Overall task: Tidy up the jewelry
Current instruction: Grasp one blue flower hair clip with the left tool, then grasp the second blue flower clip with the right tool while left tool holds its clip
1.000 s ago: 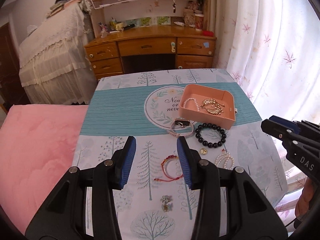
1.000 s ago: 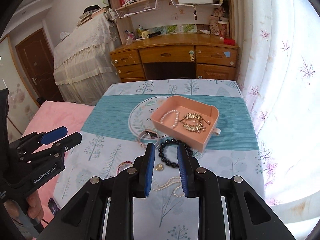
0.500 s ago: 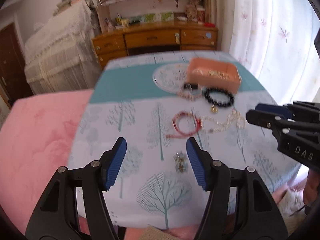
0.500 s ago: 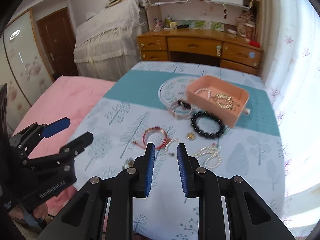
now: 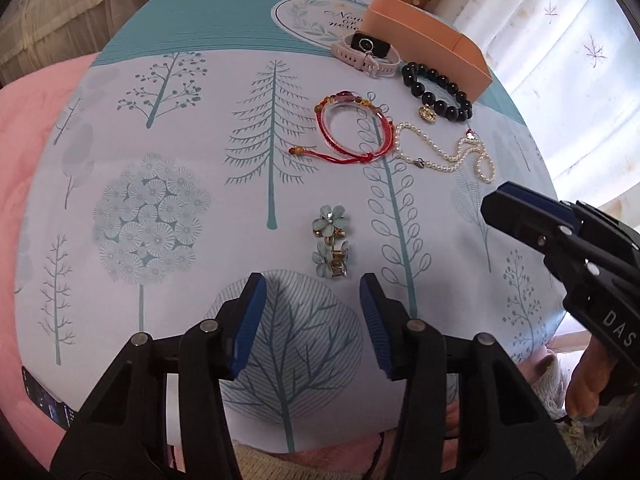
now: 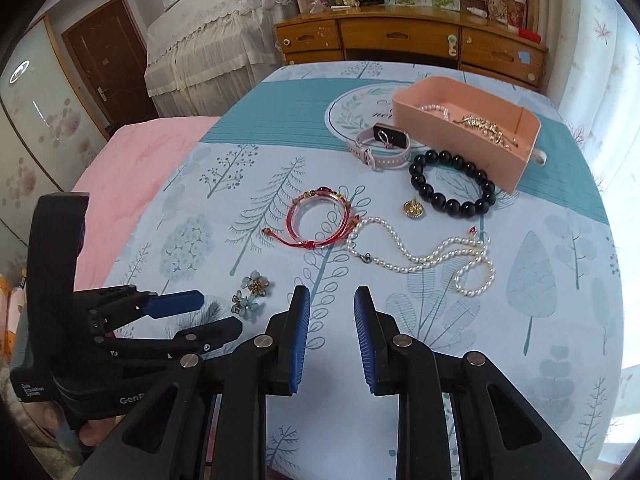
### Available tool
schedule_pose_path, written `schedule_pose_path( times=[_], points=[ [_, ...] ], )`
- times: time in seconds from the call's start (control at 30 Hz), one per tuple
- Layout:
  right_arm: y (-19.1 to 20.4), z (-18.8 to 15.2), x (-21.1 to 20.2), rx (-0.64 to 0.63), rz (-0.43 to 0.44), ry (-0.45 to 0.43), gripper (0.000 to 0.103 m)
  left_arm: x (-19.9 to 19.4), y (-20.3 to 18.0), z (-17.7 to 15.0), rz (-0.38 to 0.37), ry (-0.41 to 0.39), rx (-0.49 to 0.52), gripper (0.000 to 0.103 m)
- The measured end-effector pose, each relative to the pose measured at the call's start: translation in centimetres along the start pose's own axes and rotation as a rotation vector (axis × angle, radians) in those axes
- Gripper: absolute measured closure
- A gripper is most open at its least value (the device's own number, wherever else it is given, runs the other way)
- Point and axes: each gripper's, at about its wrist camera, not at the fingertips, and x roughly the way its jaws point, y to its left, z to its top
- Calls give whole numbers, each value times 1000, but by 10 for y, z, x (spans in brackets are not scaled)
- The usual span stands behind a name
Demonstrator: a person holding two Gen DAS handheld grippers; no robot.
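A pair of pale blue flower earrings (image 5: 331,241) lies on the tree-print tablecloth just ahead of my open, empty left gripper (image 5: 312,300); they also show in the right wrist view (image 6: 250,293). Beyond lie a red cord bracelet (image 5: 352,130), a pearl necklace (image 5: 444,152), a gold pendant (image 5: 427,113), a black bead bracelet (image 5: 438,90) and a pink watch (image 5: 366,52). The pink tray (image 6: 460,128) holds pearls and a gold chain. My right gripper (image 6: 332,320) is open and empty, near the pearl necklace (image 6: 424,256).
A pink bed cover (image 6: 132,172) lies left of the table. A wooden desk (image 6: 400,40) stands behind it, with white curtains (image 5: 560,52) to the right. The table's near edge (image 5: 320,444) is just below my left gripper.
Both grippers have dropped lower and pulled back toward the near table edge. The left gripper has opened wider and now faces the flower earrings. No jewelry has moved.
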Motion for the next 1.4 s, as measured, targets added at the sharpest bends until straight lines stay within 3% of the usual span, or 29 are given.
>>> schedule_pose_path(
  times=[0.33, 0.43, 0.7, 0.97, 1.2, 1.3, 1.4],
  points=[
    [7, 3, 20, -39, 25, 50, 80, 8, -8, 6, -19, 1, 13, 78],
    [10, 3, 24, -52, 29, 61, 80, 10, -8, 8, -23, -3, 9, 92],
    [21, 4, 37, -91, 70, 92, 80, -4, 12, 7, -22, -62, -61, 92],
    [59, 11, 65, -234, 117, 110, 80, -20, 41, 4, -16, -112, -142, 92],
    [80, 10, 94, -292, 98, 136, 80, -26, 51, 5, -11, -137, -157, 92],
    [87, 8, 96, -329, 79, 109, 80, -27, 51, 5, -6, -142, -151, 92],
    [89, 5, 97, -339, 69, 92, 87, -28, 50, 5, 0, -150, -144, 92]
  ],
)
